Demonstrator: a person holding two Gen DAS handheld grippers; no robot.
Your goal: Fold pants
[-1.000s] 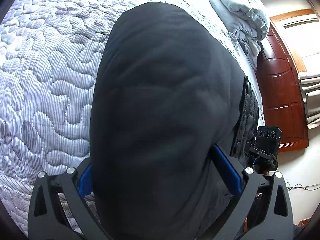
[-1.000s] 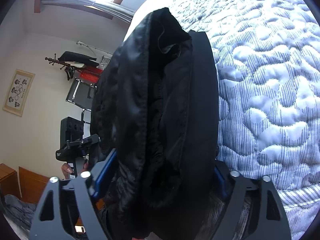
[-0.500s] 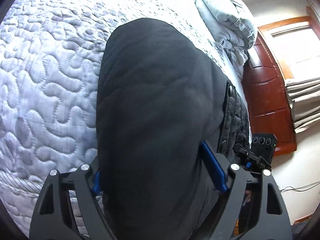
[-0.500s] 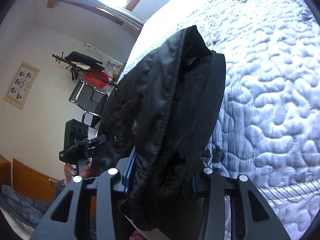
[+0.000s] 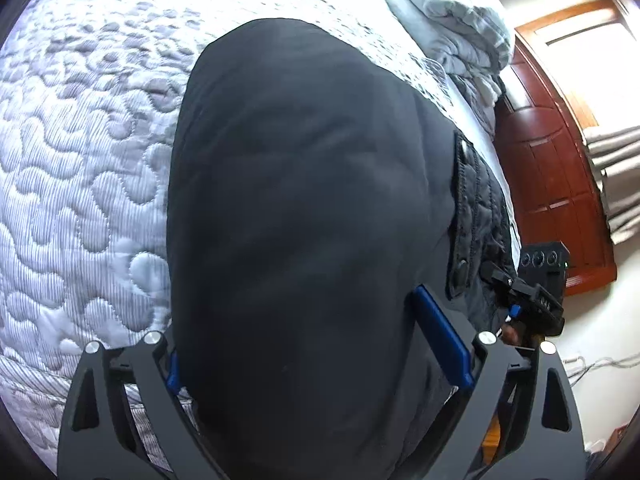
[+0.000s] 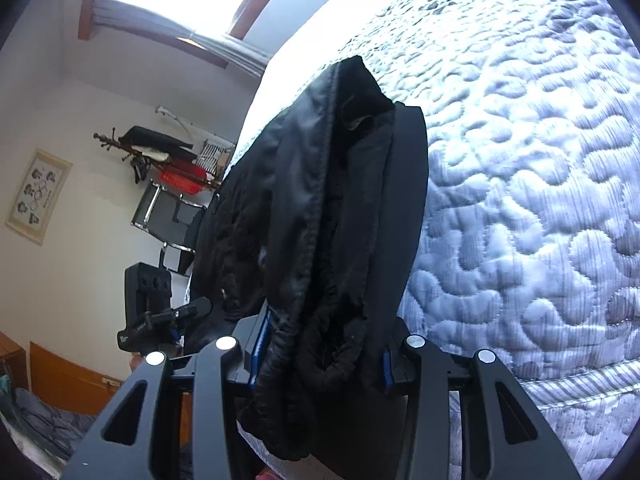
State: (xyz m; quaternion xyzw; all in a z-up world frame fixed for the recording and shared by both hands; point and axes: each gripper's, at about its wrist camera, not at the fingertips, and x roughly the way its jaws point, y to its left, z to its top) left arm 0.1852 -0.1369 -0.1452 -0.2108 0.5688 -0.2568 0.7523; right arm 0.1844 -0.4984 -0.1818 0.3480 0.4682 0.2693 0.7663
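The black pants [image 5: 300, 180] lie folded into a thick bundle on the quilted bed and fill the left wrist view. My left gripper [image 5: 300, 332] straddles the near end of the bundle. Both blue pads [image 5: 440, 336] touch the cloth, and the jaws are opening slightly. In the right wrist view the pants [image 6: 340, 220] show their gathered waistband and lining edge-on. My right gripper [image 6: 324, 344] is shut on that bunched end. The quilted lining with snaps [image 5: 476, 208] shows on the bundle's right side.
The white-grey quilted mattress [image 5: 80, 160] spreads around the pants, its near edge just below the grippers [image 6: 560, 392]. A folded grey duvet [image 5: 452, 20] lies at the bed's far end by a red wooden headboard [image 5: 552, 180]. A chair and clothes rack [image 6: 168, 208] stand beside the bed.
The right jaws have closed from wide onto the pants' bunched end. The left jaws narrowed onto the bundle, then eased a little. Both grippers have drawn back toward the bed's near edge.
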